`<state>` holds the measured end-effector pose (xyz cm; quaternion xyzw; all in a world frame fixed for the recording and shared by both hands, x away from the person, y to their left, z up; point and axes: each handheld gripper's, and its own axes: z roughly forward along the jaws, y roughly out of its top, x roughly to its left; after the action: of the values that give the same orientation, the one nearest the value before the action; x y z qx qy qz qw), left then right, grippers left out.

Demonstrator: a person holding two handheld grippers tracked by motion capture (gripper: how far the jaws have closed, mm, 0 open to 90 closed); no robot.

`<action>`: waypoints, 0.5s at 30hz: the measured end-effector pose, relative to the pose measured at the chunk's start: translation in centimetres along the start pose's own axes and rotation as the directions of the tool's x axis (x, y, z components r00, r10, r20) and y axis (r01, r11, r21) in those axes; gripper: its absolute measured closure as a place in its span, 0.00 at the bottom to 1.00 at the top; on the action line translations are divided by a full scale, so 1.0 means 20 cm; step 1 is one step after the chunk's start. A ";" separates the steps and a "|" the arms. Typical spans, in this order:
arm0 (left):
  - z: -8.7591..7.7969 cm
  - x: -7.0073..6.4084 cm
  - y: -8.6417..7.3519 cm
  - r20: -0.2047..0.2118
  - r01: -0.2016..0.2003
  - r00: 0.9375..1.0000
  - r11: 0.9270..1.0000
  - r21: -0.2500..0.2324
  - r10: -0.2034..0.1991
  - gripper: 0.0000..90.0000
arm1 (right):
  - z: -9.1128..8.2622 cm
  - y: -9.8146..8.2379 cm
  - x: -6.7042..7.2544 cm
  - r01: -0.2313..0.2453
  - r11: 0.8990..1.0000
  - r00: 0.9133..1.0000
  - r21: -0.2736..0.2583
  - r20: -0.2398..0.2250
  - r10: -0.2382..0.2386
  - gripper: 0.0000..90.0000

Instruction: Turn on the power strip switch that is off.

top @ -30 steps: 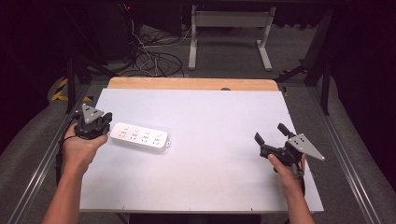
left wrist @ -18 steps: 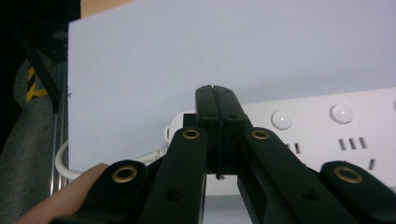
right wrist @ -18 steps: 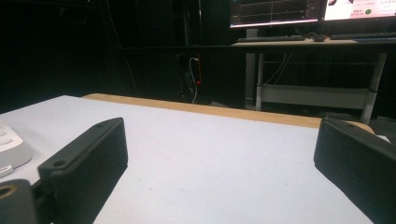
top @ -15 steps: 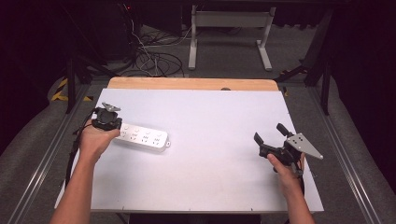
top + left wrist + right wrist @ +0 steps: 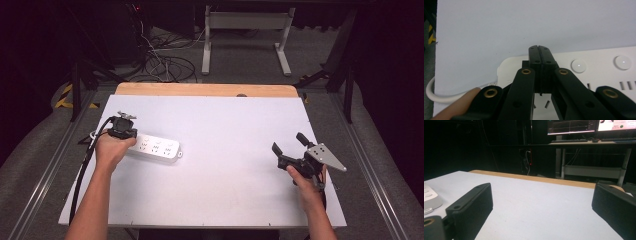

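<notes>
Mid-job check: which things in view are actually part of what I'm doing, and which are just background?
In play:
- white power strip
- left tongs, shut, tips over the strip's end
- right tongs, open, holding nothing

Just lying about:
- cable tangle on the floor
- monitors and keyboard on the far desk

White power strip with a white cord on a pale grey-white table, bare wood strip along its far edge, black grippers beside it.
</notes>
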<state>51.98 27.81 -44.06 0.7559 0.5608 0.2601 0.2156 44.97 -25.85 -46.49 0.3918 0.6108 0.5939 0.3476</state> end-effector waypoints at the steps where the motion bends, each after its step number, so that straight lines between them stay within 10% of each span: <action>1: 0.01 0.01 0.00 -0.006 -0.008 1.000 1.000 0.007 0.008 1.00 | 0.00 0.00 0.00 0.000 1.000 1.000 0.000 0.000 0.000 0.04; 15: 0.04 -0.02 -0.01 -0.002 -0.016 1.000 1.000 -0.007 0.016 1.00 | 0.00 0.00 0.00 -0.001 1.000 1.000 0.004 0.007 0.001 0.04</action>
<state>52.26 27.42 -44.96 0.7595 0.5538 0.2646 0.2156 44.86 -25.84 -46.50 0.3950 0.6106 0.5914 0.3484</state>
